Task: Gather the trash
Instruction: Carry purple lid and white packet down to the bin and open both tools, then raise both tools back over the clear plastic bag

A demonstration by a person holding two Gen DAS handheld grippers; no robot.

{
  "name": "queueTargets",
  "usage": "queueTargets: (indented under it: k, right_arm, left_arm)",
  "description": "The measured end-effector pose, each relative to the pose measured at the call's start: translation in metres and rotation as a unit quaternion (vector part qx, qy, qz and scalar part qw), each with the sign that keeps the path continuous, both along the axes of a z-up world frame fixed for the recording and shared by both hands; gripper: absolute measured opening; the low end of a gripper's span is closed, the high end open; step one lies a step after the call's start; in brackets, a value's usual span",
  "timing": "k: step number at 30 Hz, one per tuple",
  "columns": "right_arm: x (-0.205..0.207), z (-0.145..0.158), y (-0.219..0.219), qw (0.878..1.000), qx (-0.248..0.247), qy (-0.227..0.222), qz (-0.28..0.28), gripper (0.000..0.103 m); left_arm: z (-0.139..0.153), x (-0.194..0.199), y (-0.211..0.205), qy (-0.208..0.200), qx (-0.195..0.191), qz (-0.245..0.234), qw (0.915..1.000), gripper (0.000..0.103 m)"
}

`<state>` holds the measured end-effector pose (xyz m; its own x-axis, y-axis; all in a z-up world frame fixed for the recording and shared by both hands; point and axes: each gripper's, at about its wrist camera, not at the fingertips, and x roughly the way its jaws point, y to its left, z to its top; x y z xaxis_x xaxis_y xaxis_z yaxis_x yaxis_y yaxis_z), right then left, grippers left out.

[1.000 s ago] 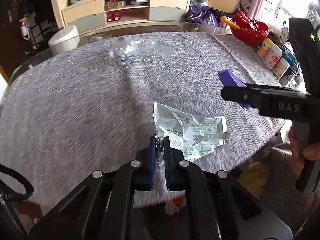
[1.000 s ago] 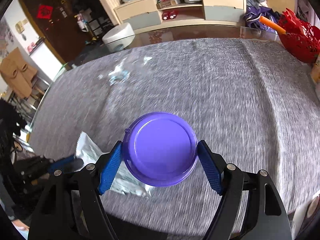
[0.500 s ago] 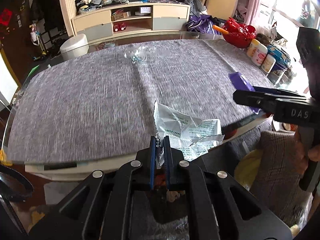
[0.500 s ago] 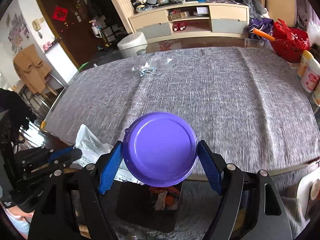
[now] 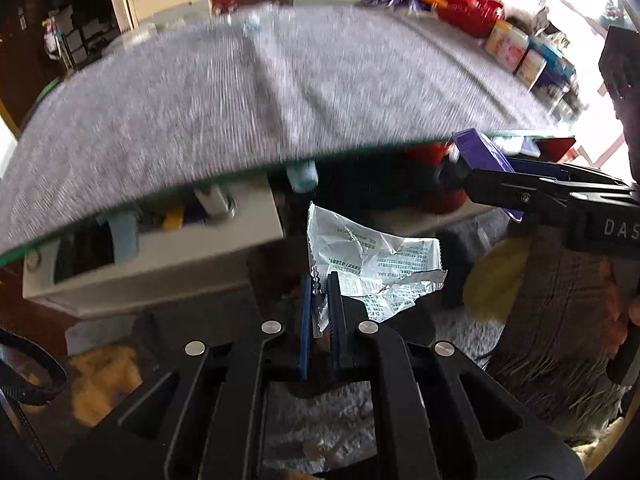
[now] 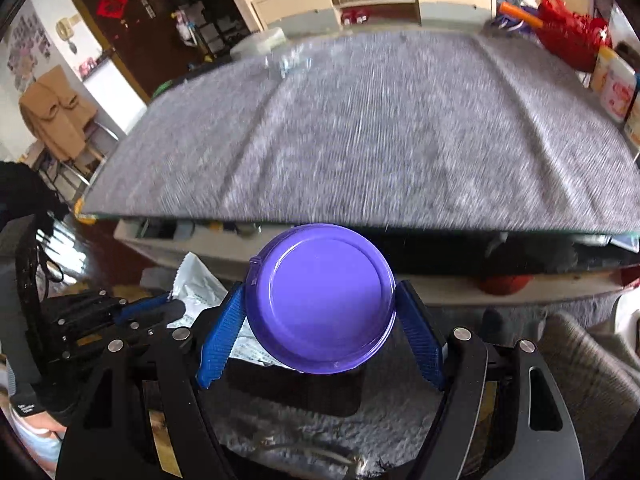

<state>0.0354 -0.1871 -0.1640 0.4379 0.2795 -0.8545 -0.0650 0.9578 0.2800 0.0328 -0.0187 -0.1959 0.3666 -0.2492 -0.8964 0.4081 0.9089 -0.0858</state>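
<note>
Grey woven cloth covers the glass-edged table [image 5: 224, 96] that fills the upper half of both wrist views, with a cream shelf unit [image 6: 376, 0] along the top of the frame and a red basket [image 6: 572, 36] at the upper right. Low in the centre of the left wrist view, the left gripper [image 5: 320, 300] is clenched on one edge of a crumpled white wrapper [image 5: 368, 264], which hangs in the air below the table's near edge. At the right of that frame the right gripper [image 5: 484, 164] shows side-on. In the right wrist view the right gripper [image 6: 320, 320] grasps a purple lid [image 6: 320, 296] between its blue pads [image 6: 220, 332], flat face to the camera, below the table edge. The wrapper [image 6: 196, 288] appears at the lower left beside the lid, above a dark bin [image 6: 296, 388]
</note>
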Motion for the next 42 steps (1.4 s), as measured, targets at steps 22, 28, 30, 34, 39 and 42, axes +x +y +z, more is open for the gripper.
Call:
queueTargets:
  k: [22, 28, 30, 34, 39, 42]
  right_arm:
    - [0.013, -0.099, 0.028, 0.994, 0.025, 0.109, -0.008, 0.078]
    - [0.018, -0.087, 0.014, 0.995, 0.025, 0.098, -0.025, 0.085]
    - [0.021, -0.081, 0.007, 0.994, 0.03, 0.096, -0.034, 0.085]
    - [0.027, -0.051, -0.004, 0.996, 0.026, 0.067, -0.043, 0.085]
    - [0.054, 0.008, -0.017, 0.999, 0.017, 0.0, -0.046, 0.085]
    - [0.082, 0.04, -0.027, 0.998, 0.005, -0.033, -0.052, 0.085]
  left_arm:
    - [-0.09, 0.008, 0.011, 0.115, 0.004, 0.038, 0.9926, 0.035]
    - [-0.077, 0.013, 0.021, 0.104, 0.0, 0.053, 0.9931, 0.047]
    - [-0.067, 0.014, 0.025, 0.094, 0.002, 0.057, 0.9939, 0.052]
    - [-0.033, 0.019, 0.032, 0.058, 0.002, 0.062, 0.9964, 0.07]
    - [0.027, 0.046, 0.038, -0.005, 0.006, 0.066, 0.9978, 0.083]
    - [0.051, 0.069, 0.042, -0.027, 0.011, 0.068, 0.9973, 0.084]
